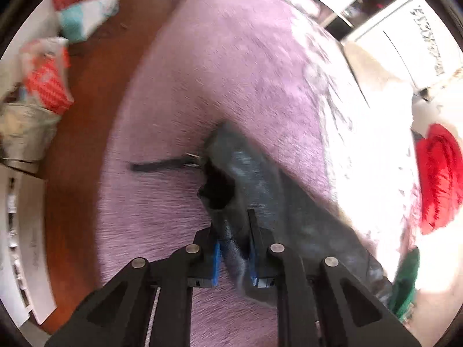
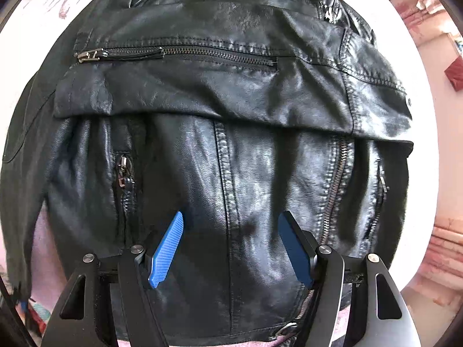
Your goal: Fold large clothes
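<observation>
A black leather jacket [image 2: 231,150] with zips fills the right wrist view, lying front up, one sleeve [image 2: 220,86] folded across its chest. My right gripper [image 2: 231,217] is open just above the jacket's lower front, its blue pads [image 2: 167,248] apart and empty. In the left wrist view, my left gripper [image 1: 233,222] is shut on the jacket's other sleeve [image 1: 260,185] near its open cuff, holding it above a pink bedspread [image 1: 220,66]. That view is motion-blurred.
A brown wood floor [image 1: 86,133] runs left of the bed, with plastic bags [image 1: 46,75] and a bucket [image 1: 23,133] on it. A red garment [image 1: 437,173] and a green one [image 1: 408,280] lie at the right. White furniture [image 1: 405,29] stands behind.
</observation>
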Available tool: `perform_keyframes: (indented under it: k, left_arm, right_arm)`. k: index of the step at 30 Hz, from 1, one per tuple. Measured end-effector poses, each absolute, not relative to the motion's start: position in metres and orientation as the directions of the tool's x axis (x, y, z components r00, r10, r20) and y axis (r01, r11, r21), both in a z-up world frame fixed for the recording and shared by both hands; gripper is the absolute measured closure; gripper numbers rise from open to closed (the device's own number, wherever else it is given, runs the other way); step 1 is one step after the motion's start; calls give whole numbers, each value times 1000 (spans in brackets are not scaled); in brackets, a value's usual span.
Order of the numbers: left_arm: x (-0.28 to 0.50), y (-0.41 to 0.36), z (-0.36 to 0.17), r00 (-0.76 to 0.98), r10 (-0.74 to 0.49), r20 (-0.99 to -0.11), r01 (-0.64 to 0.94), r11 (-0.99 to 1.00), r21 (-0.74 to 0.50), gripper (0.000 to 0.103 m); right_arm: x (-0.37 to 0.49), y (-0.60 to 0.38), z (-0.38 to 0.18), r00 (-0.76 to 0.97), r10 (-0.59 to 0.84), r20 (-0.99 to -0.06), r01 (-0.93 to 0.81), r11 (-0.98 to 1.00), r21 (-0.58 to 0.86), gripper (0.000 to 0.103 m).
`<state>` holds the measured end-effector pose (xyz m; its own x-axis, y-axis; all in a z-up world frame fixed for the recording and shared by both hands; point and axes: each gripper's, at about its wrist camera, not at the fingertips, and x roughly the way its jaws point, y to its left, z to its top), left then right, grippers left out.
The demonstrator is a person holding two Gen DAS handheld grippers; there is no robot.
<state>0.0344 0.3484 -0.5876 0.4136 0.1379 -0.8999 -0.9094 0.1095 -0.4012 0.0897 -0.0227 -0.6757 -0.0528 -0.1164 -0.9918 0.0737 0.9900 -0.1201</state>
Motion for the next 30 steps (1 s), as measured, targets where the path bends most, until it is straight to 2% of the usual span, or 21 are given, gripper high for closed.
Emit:
perform_keyframes:
  k: [2, 4, 6, 9, 10, 11, 12, 14, 15, 19, 22, 26, 30]
  left_arm:
    - [41, 353, -604, 454, 78, -888, -890, 95, -447, 84]
    - [47, 353, -605, 473, 84, -877, -881, 77, -467, 79]
    - [56, 355, -601, 448, 101, -888, -893, 83, -441, 79]
    - [70, 346, -589, 372, 172, -912, -926, 143, -350, 82]
    - [78, 341, -580, 336, 213, -917, -936, 179, -302, 94]
    - [82, 339, -574, 320, 244, -916, -940, 205, -273, 95]
    - [88, 336, -566, 310, 269, -912, -940, 232, -251, 96]
    - [104, 328, -542, 287, 334, -898, -935, 301, -187, 98]
    - [115, 323, -527, 284, 366, -886, -925, 347, -154, 98]
    - [158, 297, -474, 315, 468, -826, -858, 513, -36, 98]
    - [196, 271, -436, 390, 509, -767, -774, 633, 27, 99]
    - [249, 212, -384, 530, 476, -702, -625, 778, 55, 99]
    - [293, 142, -360, 652, 318, -688, -438, 899, 1, 99]
  right_arm:
    - [95, -28, -680, -64, -80, -995, 72, 994, -85, 33]
    - [141, -10, -695, -73, -34, -997, 83, 996, -40, 33]
    - [142, -17, -698, -84, 12, -996, 91, 996, 5, 33]
    - [165, -26, -699, -71, 27, -997, 79, 997, 21, 33]
    - [176, -27, -697, -65, 6, -998, 61, 998, 2, 33]
    - [176, -29, -695, -51, -40, -998, 32, 999, -42, 33]
    - [185, -16, -690, -38, -71, -997, 14, 997, -72, 33]
    - [193, -19, -686, -6, -109, -994, -28, 994, -109, 21]
    - [196, -22, -683, 11, -120, -993, -39, 992, -121, 19]
    - [207, -33, -675, 74, -162, -984, -51, 985, -166, 19]
    - [223, -51, -672, 67, -120, -991, -11, 993, -121, 19]
    - [256, -110, -662, 44, -49, -998, 91, 995, -45, 19]
    - [260, -169, -648, 27, 12, -1000, 220, 975, 18, 19]
